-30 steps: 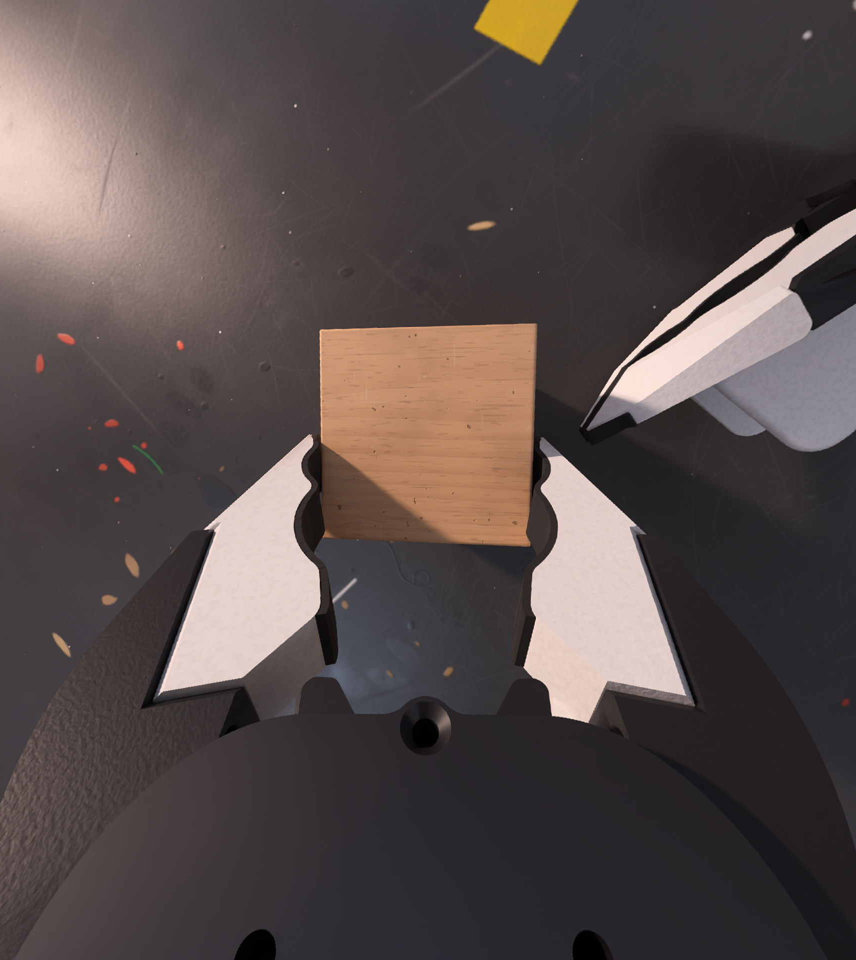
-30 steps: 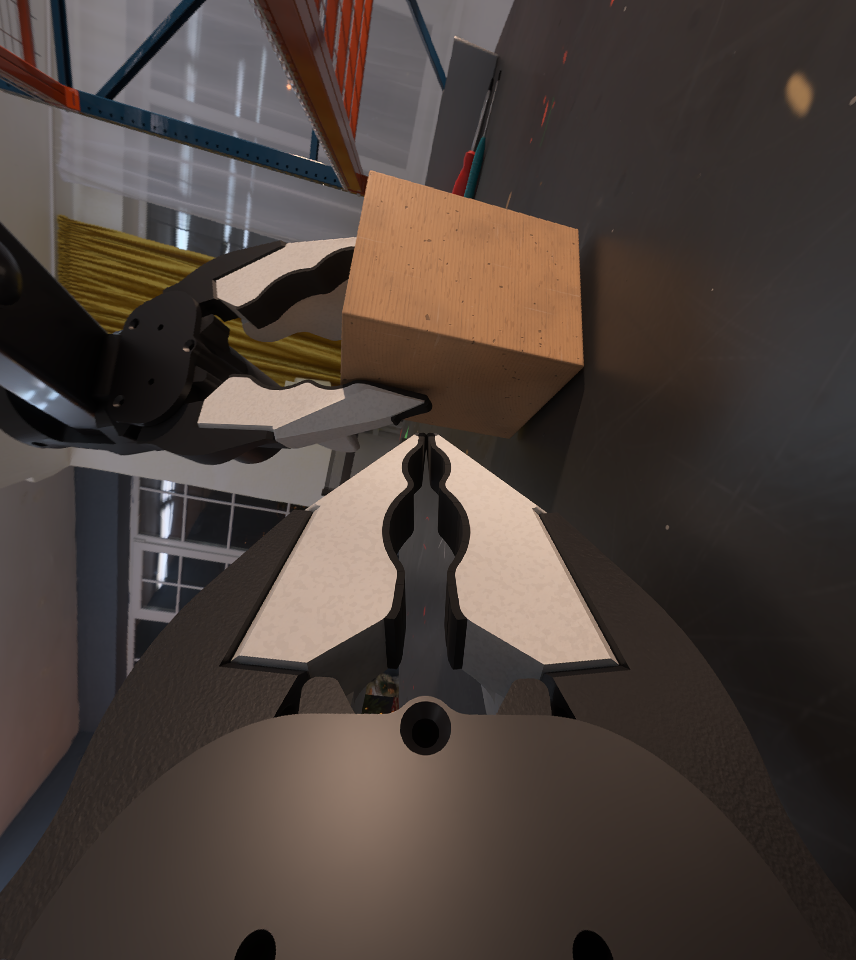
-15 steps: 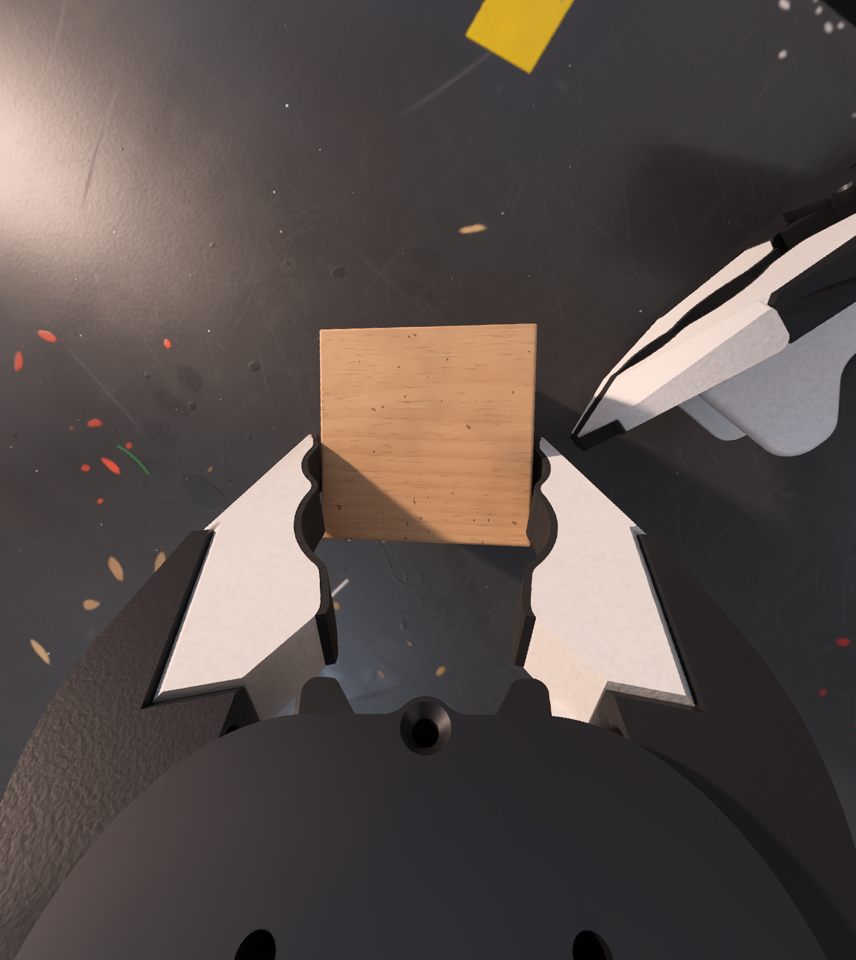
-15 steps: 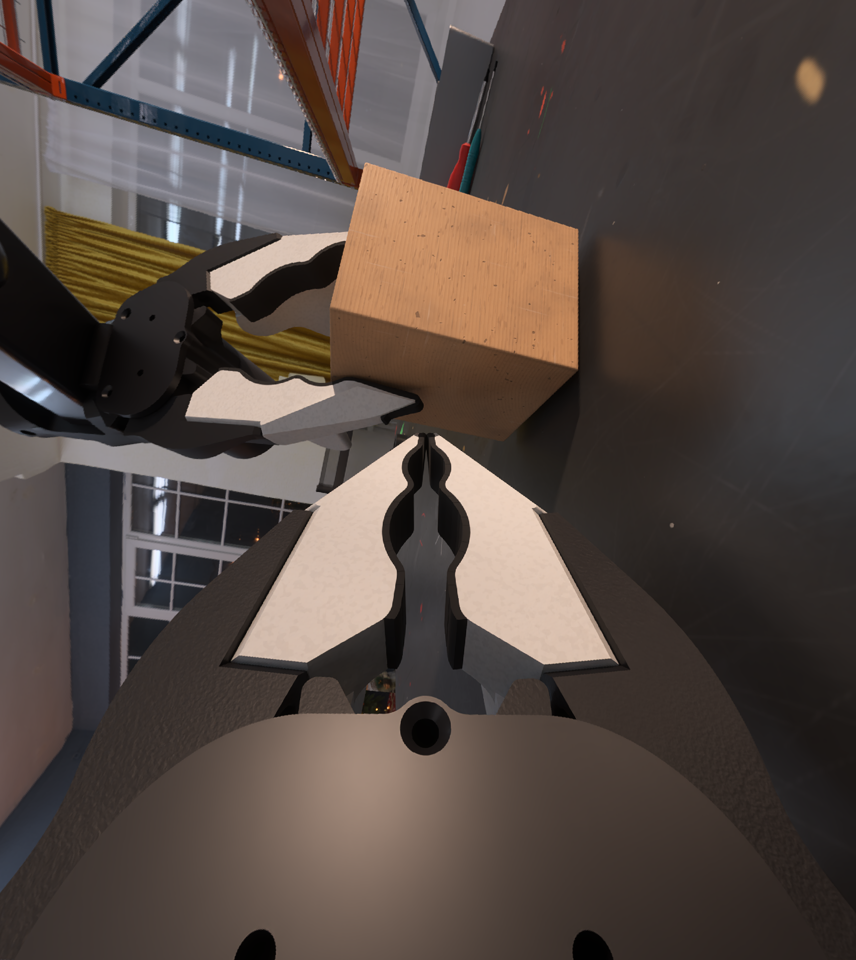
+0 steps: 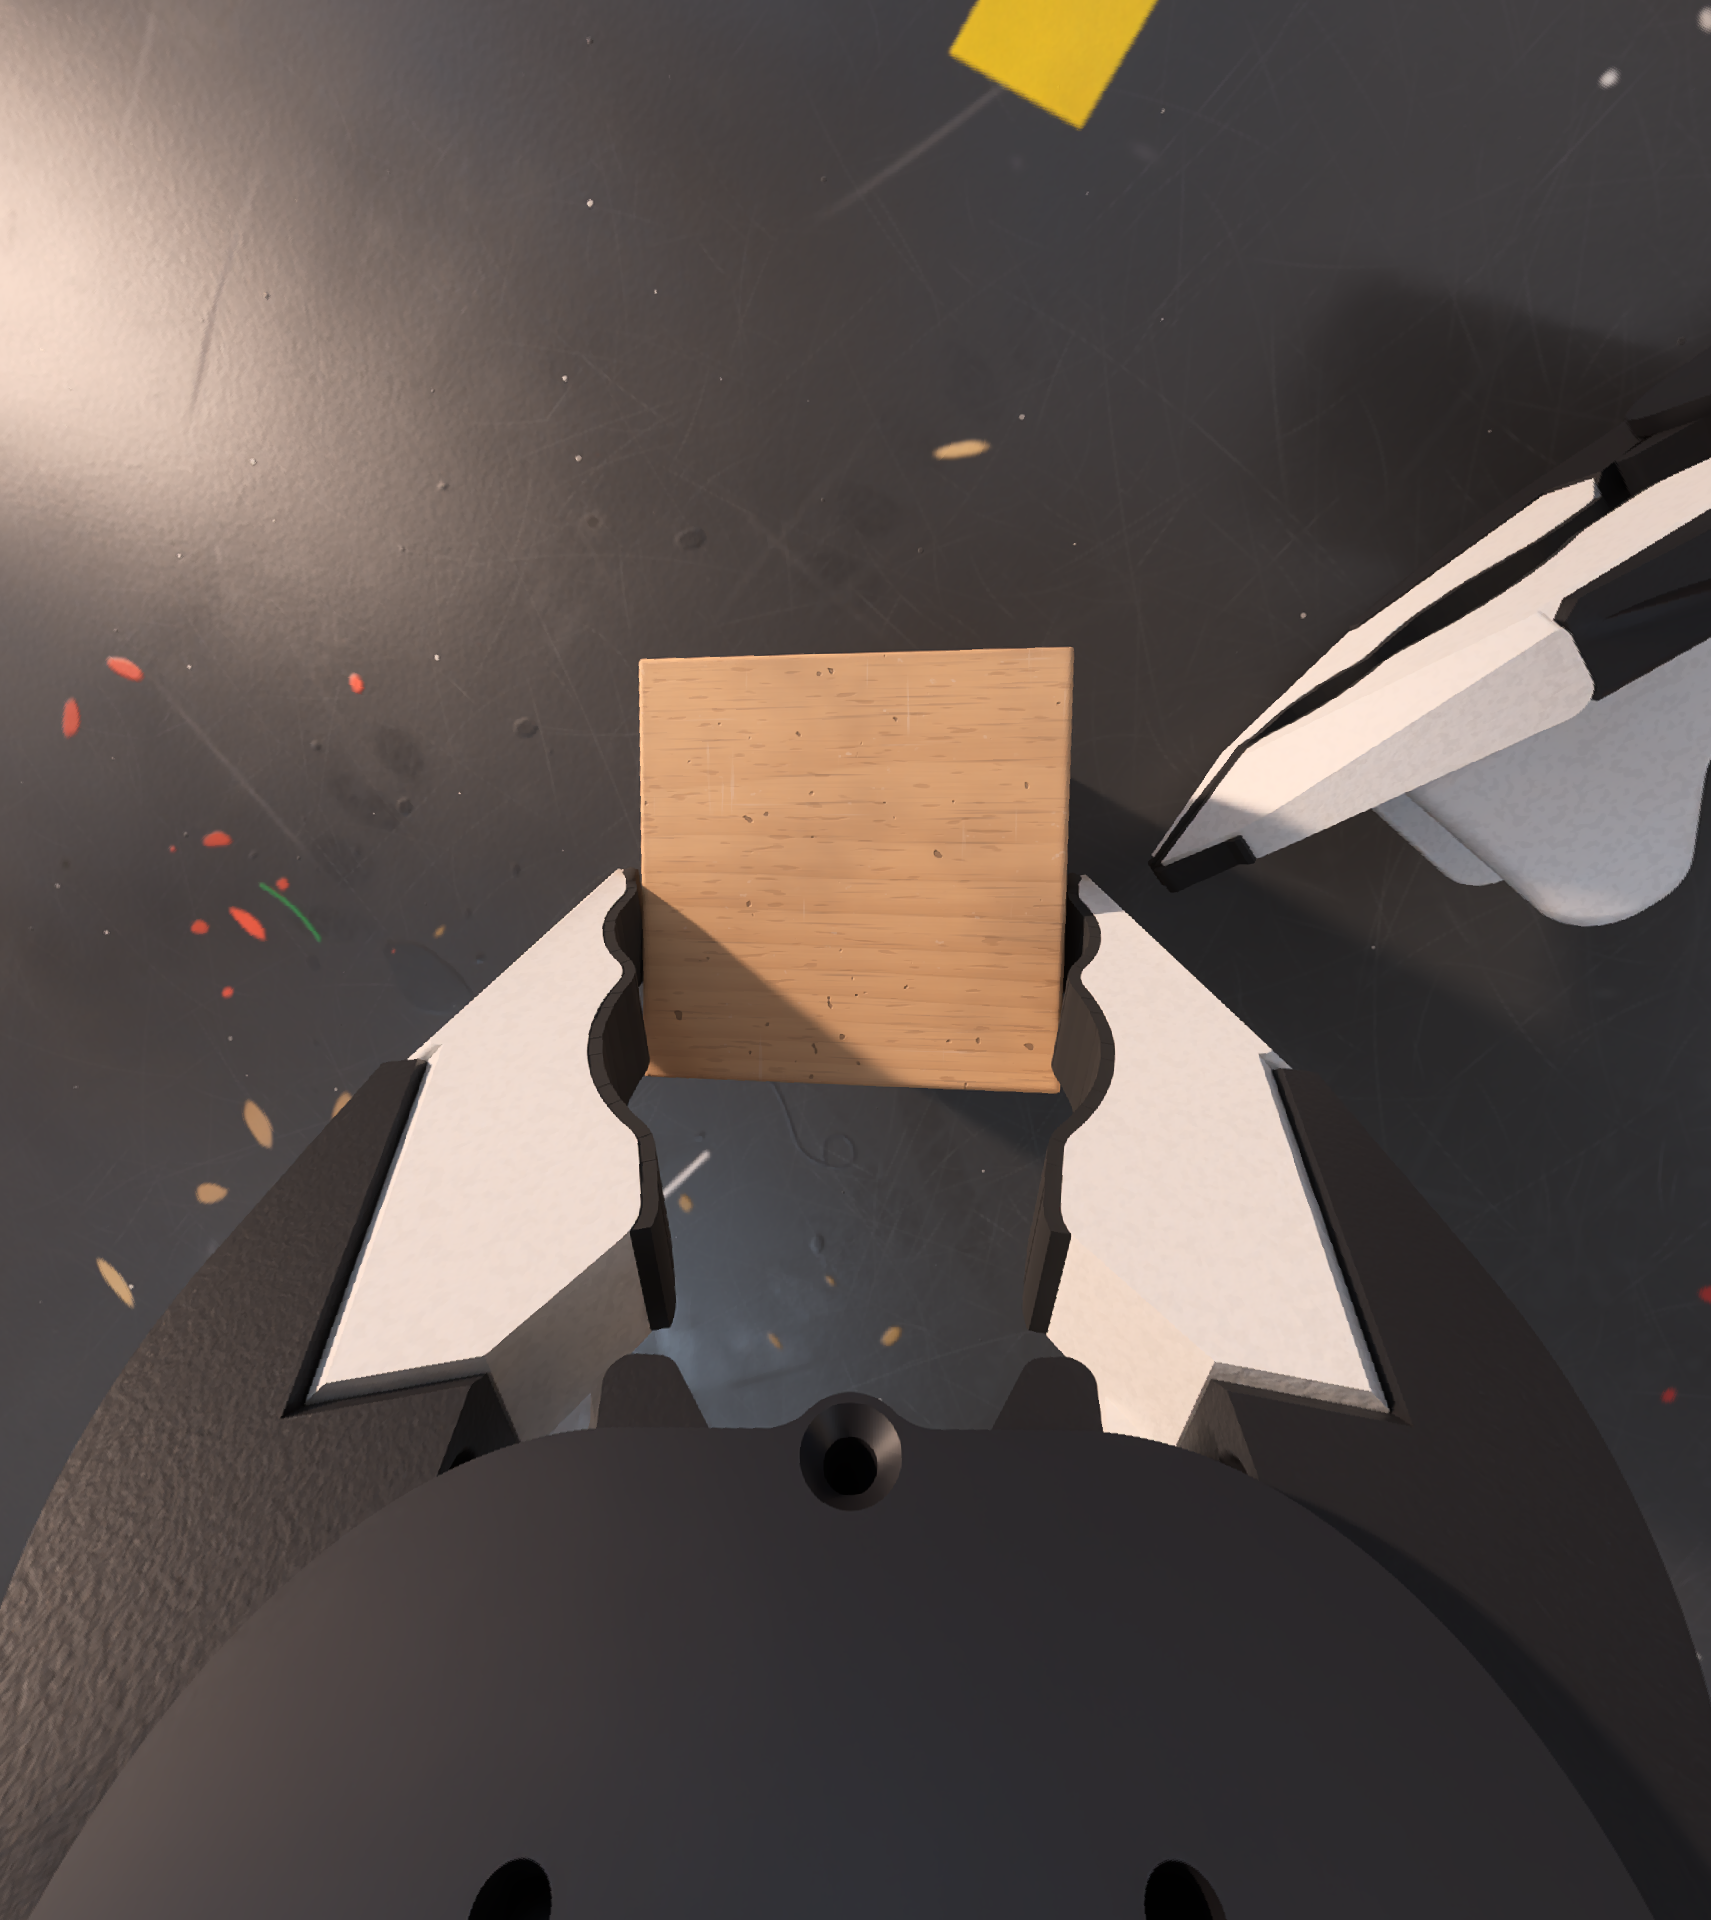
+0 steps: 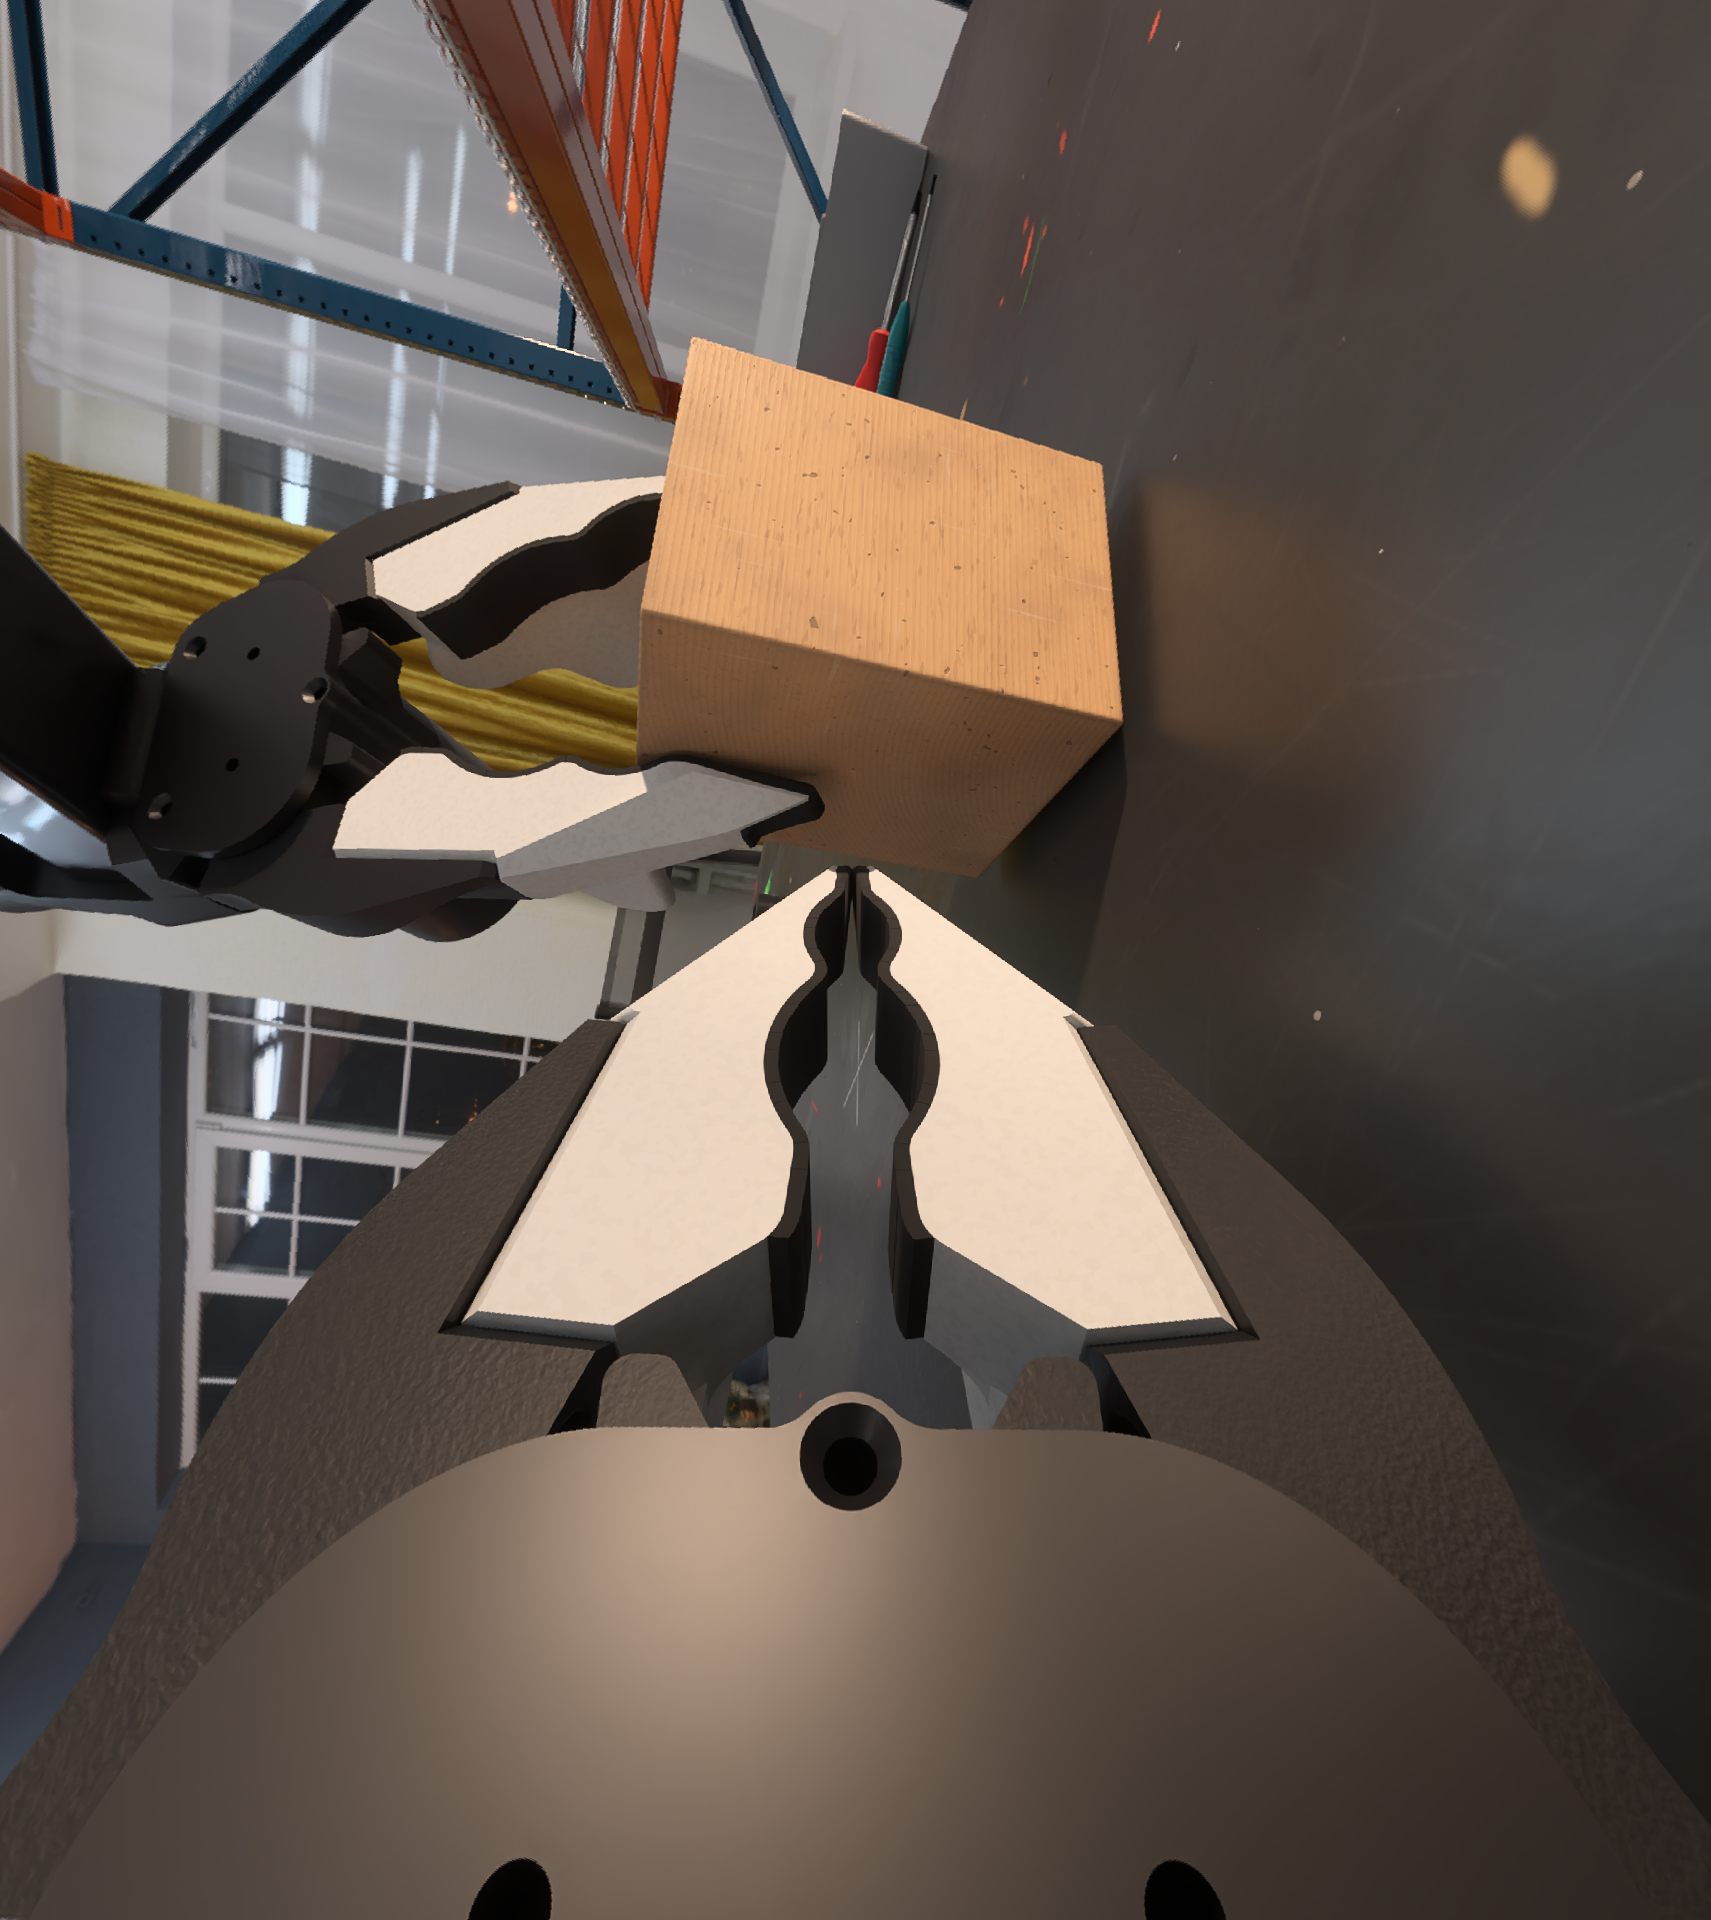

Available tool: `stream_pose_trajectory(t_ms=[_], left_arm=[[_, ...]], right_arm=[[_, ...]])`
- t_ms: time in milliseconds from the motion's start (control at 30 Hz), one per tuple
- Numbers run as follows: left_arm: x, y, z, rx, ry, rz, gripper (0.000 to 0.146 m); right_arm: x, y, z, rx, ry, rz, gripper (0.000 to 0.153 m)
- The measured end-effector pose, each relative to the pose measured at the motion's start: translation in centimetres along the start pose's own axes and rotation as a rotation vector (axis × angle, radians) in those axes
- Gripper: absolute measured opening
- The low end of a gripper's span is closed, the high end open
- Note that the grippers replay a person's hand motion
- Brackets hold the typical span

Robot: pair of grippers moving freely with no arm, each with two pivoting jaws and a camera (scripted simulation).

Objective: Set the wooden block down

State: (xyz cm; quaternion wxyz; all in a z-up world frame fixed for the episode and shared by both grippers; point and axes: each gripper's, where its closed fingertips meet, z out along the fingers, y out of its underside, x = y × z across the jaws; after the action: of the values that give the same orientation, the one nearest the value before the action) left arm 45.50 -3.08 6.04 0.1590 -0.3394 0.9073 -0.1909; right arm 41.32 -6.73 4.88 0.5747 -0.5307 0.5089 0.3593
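Note:
The wooden block point(image 5: 856, 868) is a light-brown cube. My left gripper point(image 5: 853, 885) is shut on the block, one finger on each side face, over the dark table point(image 5: 415, 416). In the right wrist view the block point(image 6: 882, 623) hangs close to the table point(image 6: 1453, 727); I cannot tell whether it touches. One finger point(image 6: 570, 821) of the left gripper shows there against the block's near side. My right gripper point(image 6: 851, 873) is shut and empty, its tips just short of the block's lower corner. It also shows in the left wrist view point(image 5: 1194, 862), to the right of the block.
A yellow patch point(image 5: 1048, 52) lies on the table far ahead of the block. Red and tan specks point(image 5: 238, 914) dot the table's surface. A red and a green screwdriver point(image 6: 882, 353) lie near the table's far edge. Orange and blue racking point(image 6: 560, 156) stands beyond it.
The left gripper and block have barely shifted over the table. In the right wrist view the block has drifted slightly left and lower. Both grips are unchanged.

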Motion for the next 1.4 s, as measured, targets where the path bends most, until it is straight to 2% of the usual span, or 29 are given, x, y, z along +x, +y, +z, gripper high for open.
stream_pose_trajectory(t_ms=[1400], left_arm=[[0.0, 0.01, 0.1, 0.004, -0.008, -0.001, 0.08]], right_arm=[[-0.11, 0.21, -0.05, 0.046, 0.002, 0.022, 0.0]])
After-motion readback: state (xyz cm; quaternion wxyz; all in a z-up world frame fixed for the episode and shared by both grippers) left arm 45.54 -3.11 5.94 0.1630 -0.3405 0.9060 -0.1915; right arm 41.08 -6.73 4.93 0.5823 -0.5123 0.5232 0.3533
